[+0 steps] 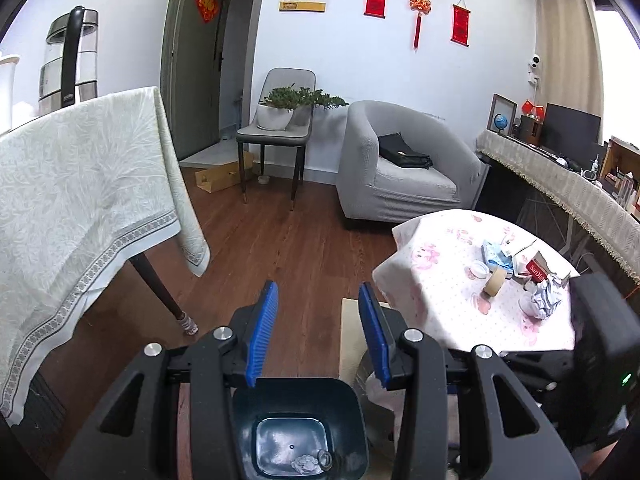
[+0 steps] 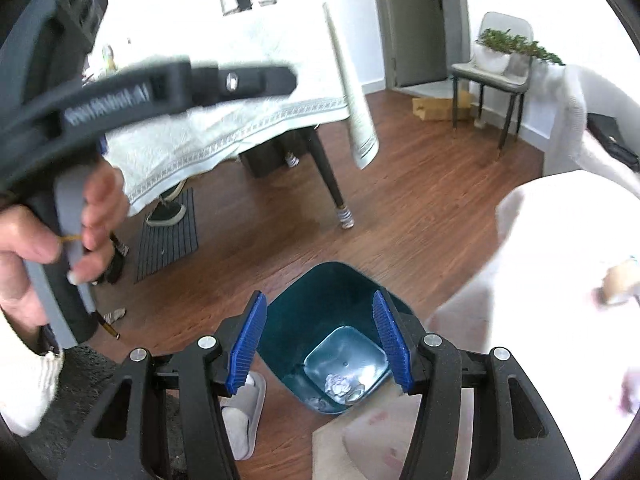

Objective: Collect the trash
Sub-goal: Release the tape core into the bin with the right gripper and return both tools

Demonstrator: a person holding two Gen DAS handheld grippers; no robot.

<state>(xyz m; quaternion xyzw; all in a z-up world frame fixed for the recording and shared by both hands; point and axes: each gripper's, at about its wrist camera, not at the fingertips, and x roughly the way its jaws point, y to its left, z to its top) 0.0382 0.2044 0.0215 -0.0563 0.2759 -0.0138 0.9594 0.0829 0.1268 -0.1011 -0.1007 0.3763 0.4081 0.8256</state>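
Both grippers gape empty over the bin; only the left view shows table litter.

Wood floor, white wall, grey armchair, chair bearing 1 potted plant.

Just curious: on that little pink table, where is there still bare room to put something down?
On the pink table, the near-left half is bare, from its cloth edge up to the tape roll. The far right is crowded: tissue pack, red box, crumpled foil.
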